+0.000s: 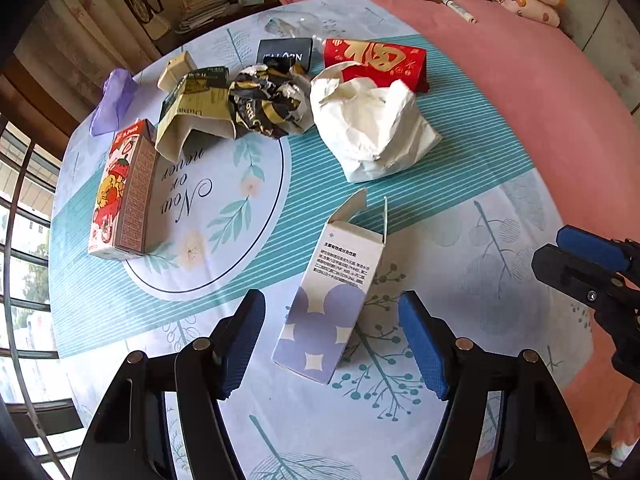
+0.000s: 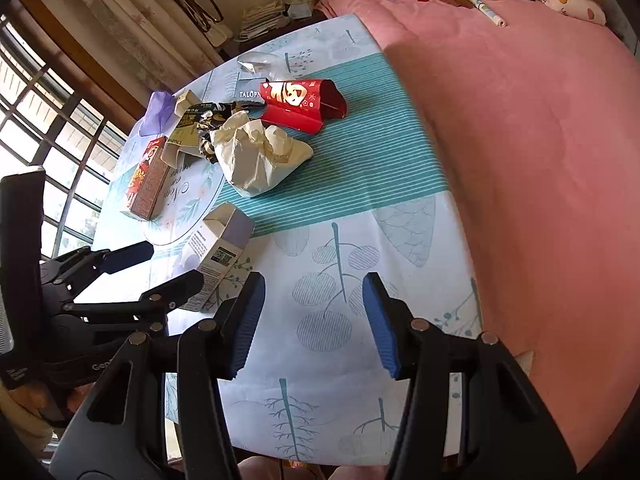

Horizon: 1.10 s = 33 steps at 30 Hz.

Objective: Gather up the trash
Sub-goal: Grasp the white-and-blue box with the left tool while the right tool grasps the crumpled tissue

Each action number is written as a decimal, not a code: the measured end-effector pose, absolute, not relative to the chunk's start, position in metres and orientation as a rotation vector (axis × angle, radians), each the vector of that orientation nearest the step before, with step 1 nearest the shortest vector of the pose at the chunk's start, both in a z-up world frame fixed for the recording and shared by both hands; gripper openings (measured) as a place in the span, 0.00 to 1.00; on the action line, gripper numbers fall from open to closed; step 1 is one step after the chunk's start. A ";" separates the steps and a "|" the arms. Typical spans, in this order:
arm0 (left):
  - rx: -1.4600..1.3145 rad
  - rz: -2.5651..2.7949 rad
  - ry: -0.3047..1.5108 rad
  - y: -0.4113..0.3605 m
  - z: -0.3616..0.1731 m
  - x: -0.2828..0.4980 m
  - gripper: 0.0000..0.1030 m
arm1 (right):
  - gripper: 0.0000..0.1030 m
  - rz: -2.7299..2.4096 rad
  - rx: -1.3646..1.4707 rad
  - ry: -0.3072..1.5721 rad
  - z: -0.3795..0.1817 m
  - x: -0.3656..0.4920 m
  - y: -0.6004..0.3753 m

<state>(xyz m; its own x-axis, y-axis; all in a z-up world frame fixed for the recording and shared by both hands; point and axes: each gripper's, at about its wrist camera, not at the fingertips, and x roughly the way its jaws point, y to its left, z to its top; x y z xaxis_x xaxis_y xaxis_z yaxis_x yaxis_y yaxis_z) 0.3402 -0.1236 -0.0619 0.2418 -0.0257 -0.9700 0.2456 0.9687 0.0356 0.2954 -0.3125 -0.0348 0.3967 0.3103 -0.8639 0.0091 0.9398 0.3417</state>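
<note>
The left gripper [image 1: 332, 340] has its fingers wide apart, one on each side of the small purple box [image 1: 326, 304], and holds nothing yet. The box lies on its side on the counter [image 2: 360, 208], its top flap open, near the front edge. I think the next step is to grab this box. Squeeze the middle of its long sides gently — it looks empty and could squash or slip.

The right gripper [image 2: 314, 322] is wide open too, over bare cloth. More trash waits farther back — a white bag [image 1: 372, 128], a red box [image 1: 380, 62], a juice carton [image 1: 122, 192].
</note>
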 end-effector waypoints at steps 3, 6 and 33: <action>0.146 -0.176 1.357 -0.118 -0.075 0.349 0.60 | 0.47 0.236 0.320 1.172 -0.045 0.310 -0.309; 0.108 -0.169 1.393 -0.113 -0.088 0.355 0.48 | 0.47 0.272 0.322 1.181 -0.051 0.321 -0.304; -0.099 0.012 1.266 -0.046 -0.035 0.362 0.34 | 0.77 0.274 0.566 1.223 -0.098 0.454 -0.260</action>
